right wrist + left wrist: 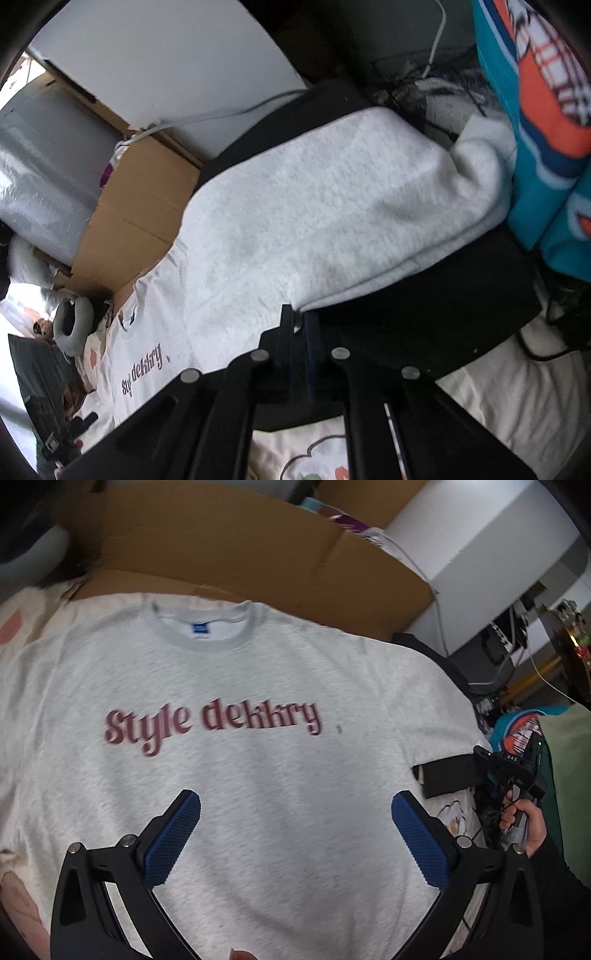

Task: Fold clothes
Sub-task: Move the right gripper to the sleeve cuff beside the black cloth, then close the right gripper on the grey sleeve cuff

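- Sweatshirt (pixel 236 760): a light grey heathered garment with maroon script lettering across the chest, spread front-up on a bed cover (pixel 517 398) printed with pastel shapes; its neck opening, with a blue label, lies at the far side.
- Right sleeve (pixel 332 206): stretched out to the right over a black object (pixel 424 325), its cuff end near a teal and orange fabric (pixel 535 129).
- Left hand-held gripper (pixel 295 834): jaws spread wide, blue textured pads (pixel 173 842) poised above the lower chest of the sweatshirt, nothing between them.
- Right hand-held gripper (pixel 298 314): jaws closed at the near hem edge of the sleeve, pinching the fabric; held by a hand (pixel 521 823) at the right.
- Cardboard box (pixel 258 554): stands beyond the collar, at the far side.
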The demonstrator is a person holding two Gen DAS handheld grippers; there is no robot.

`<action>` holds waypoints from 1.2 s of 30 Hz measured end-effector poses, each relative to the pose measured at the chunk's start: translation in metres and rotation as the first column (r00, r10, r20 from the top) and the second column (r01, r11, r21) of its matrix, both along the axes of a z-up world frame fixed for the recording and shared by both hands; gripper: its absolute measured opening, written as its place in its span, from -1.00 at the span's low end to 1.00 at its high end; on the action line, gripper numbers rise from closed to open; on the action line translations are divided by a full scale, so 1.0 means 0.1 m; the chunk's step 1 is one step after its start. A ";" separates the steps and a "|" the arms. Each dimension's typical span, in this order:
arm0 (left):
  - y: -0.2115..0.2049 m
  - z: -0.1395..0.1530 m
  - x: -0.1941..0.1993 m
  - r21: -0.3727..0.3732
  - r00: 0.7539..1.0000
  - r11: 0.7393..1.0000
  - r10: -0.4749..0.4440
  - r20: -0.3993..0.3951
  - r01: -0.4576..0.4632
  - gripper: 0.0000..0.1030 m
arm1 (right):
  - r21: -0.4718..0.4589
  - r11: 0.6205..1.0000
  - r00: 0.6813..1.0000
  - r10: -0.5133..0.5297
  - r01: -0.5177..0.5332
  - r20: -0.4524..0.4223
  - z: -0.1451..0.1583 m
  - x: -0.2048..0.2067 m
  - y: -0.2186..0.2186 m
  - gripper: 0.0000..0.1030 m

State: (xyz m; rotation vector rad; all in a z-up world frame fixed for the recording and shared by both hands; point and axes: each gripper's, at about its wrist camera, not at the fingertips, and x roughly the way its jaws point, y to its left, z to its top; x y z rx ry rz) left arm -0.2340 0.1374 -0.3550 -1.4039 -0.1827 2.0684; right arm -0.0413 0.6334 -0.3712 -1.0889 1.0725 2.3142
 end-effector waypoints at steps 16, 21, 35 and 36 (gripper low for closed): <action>1.34 0.06 -0.12 -0.025 0.952 0.953 -0.303 -0.052 0.302 1.00 | 0.049 0.998 0.988 -0.048 0.041 0.145 -0.16 0.23 0.02 -0.72; 1.64 0.08 -0.06 0.005 0.937 0.939 -0.343 -0.058 0.344 1.00 | 0.184 0.982 0.983 -0.067 0.035 0.169 0.05 0.26 0.08 -0.20; 1.57 -0.17 0.13 0.016 0.942 0.942 -0.334 0.037 0.334 1.00 | 0.287 0.947 0.958 -0.205 0.143 0.199 0.14 0.12 0.46 -0.10; 1.56 -0.18 0.13 0.016 0.942 0.943 -0.334 0.037 0.334 1.00 | 0.291 0.945 0.956 -0.212 0.148 0.202 0.13 0.11 0.47 -0.10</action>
